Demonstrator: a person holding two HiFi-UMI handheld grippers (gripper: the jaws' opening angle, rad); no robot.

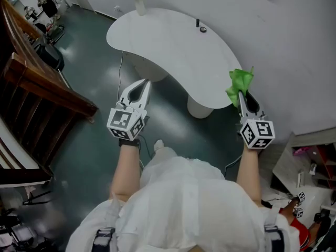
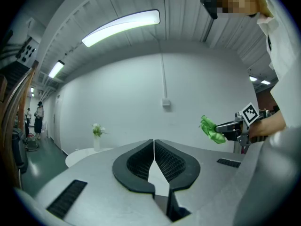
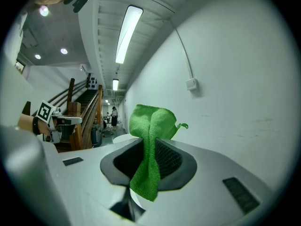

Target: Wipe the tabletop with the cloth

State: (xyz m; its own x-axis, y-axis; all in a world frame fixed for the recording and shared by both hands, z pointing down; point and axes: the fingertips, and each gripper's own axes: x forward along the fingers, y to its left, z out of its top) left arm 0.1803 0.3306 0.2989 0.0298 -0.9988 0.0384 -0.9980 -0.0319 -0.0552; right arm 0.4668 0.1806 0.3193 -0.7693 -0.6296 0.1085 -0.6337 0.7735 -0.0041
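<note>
1. Far left, a dark wooden stair railing (image 1: 37, 75) runs beside the green floor, well apart from the work.
2. The left gripper (image 1: 143, 86) hangs in the air on the near side of the table. Its own view shows its jaws pressed together with nothing between them, so it looks idle. If it drifts forward during wiping, it could bump the table edge.
3. The white kidney-shaped tabletop (image 1: 173, 49) looks bare and dry over most of its surface. I'd say wiping hasn't started.
4. At its far left end stands a slim white vase of pale flowers (image 1: 139, 0). It is tall and narrow, so a broad sweep that reaches it would likely tip it.
5. Near the far edge lie a small dark round object (image 1: 202, 29) and a short dark upright piece (image 1: 198, 22) just beside it. I can't tell what they are. A careless pass could push them off the back.
6. The bright green microfibre cloth (image 1: 240, 83) is at the table's right end, held up in the air and not lying on the surface.
7. The right gripper (image 1: 244, 100) is clamped on that cloth. Its own view shows the fabric bunched between the jaws, with a puff above and a flap hanging below. Because the cloth is bunched, only a small patch may touch the table and the hard jaw tips could scrape it. Friction against the table could also drag the cloth free.
</note>
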